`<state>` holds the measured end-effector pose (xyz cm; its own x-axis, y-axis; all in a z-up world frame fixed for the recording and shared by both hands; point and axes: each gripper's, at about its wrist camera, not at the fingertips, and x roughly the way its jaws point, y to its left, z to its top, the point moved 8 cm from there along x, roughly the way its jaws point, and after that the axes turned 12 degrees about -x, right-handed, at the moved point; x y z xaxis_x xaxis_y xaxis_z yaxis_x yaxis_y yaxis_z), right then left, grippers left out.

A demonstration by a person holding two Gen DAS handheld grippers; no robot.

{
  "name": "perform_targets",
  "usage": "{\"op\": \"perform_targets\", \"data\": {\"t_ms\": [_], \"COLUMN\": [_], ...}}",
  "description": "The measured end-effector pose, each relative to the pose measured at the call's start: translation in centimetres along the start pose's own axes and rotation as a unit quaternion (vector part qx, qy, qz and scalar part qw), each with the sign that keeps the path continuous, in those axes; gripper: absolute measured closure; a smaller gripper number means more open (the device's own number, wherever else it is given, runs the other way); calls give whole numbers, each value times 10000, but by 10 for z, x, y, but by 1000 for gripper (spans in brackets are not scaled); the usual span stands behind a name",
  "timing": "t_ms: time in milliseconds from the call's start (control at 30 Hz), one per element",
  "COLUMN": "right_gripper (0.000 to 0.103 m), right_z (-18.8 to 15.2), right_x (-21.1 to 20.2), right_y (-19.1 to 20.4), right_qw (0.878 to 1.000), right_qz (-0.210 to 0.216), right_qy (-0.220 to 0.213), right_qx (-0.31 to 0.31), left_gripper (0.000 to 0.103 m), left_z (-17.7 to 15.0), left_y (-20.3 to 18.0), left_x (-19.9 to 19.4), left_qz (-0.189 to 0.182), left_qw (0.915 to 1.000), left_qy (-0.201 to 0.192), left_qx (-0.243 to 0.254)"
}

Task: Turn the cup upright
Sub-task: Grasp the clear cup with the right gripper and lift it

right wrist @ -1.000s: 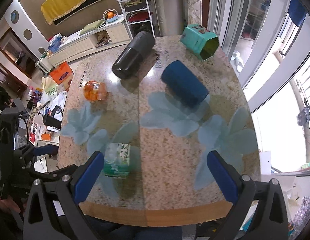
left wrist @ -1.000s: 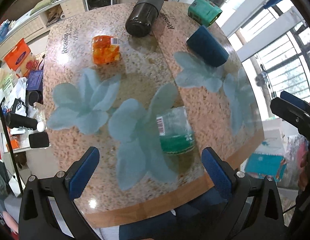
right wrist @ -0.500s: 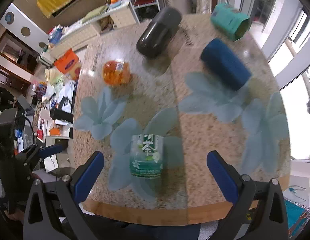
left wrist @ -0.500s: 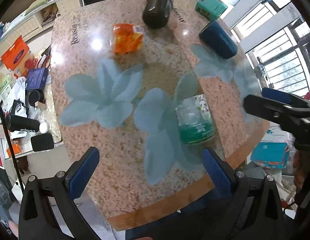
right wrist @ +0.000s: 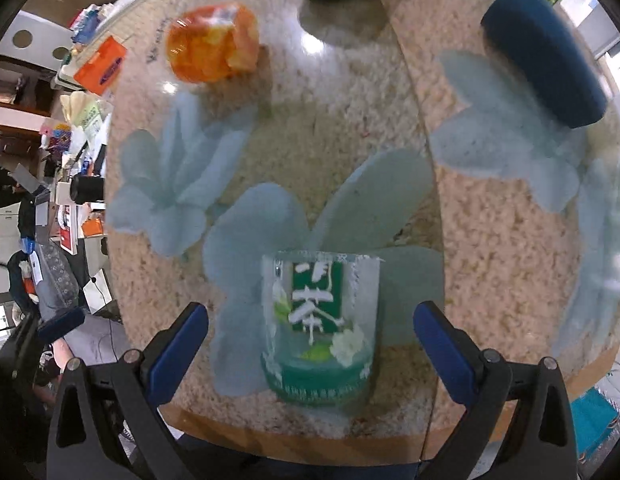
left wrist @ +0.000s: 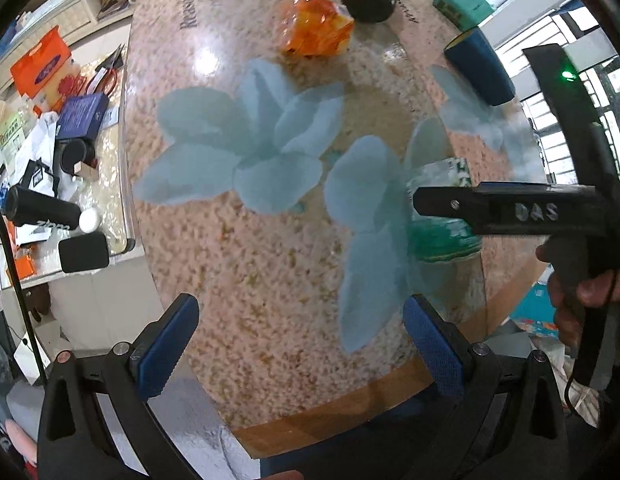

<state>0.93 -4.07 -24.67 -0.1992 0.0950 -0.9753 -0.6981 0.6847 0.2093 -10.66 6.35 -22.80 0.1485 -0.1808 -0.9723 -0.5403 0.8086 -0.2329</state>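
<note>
We find the clear cup on the table near its front edge, between the spread fingers of the right gripper. Behind it to the left lies the jar; behind it to the right lies the cylinder.

We see our right gripper spread wide at six o'clock, the clear green-labelled cup between its fingers, untouched, on the table. An orange cup lies at eleven, a blue cup at two.
</note>
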Motion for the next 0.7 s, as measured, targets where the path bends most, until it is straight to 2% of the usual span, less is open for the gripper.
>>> {"op": "perform_targets", "data": {"t_ms": [133, 167, 200, 233, 267, 333, 400, 533, 700], "right_gripper": [1, 9, 22, 27, 32, 33, 43, 45, 45], "right_z": [-1, -2, -3, -5, -6, -6, -5, -2, 3], "right_x": [12, 15, 17, 19, 24, 23, 20, 1, -30], "right_y": [-7, -9, -9, -10, -8, -8, -9, -18, -36], "right_qw": [9995, 9993, 9991, 9988, 9985, 9985, 9987, 9991, 9991], "right_qz": [48, 35, 30, 46, 74, 115, 103, 251, 356], "right_qy": [252, 293, 352, 424, 475, 449, 416, 259, -218], "right_qx": [188, 210, 223, 240, 268, 290, 265, 214, 97], "left_gripper": [0, 0, 0, 0, 0, 0, 0, 0, 0], "left_z": [-3, -3, -3, -3, -3, -2, -1, 5, 16], "left_y": [5, 5, 5, 6, 6, 6, 6, 2, -9], "left_x": [4, 4, 5, 5, 5, 6, 6, 1, -8], "left_qz": [-5, -20, -25, -25, -23, -19, -11, -21, -51], "left_qw": [10000, 9999, 9999, 9999, 9999, 9999, 9999, 10000, 9998], "left_qy": [49, 55, 61, 68, 70, 63, 49, -35, -194], "left_qx": [-82, -93, -99, -98, -97, -95, -99, -57, 24]}}
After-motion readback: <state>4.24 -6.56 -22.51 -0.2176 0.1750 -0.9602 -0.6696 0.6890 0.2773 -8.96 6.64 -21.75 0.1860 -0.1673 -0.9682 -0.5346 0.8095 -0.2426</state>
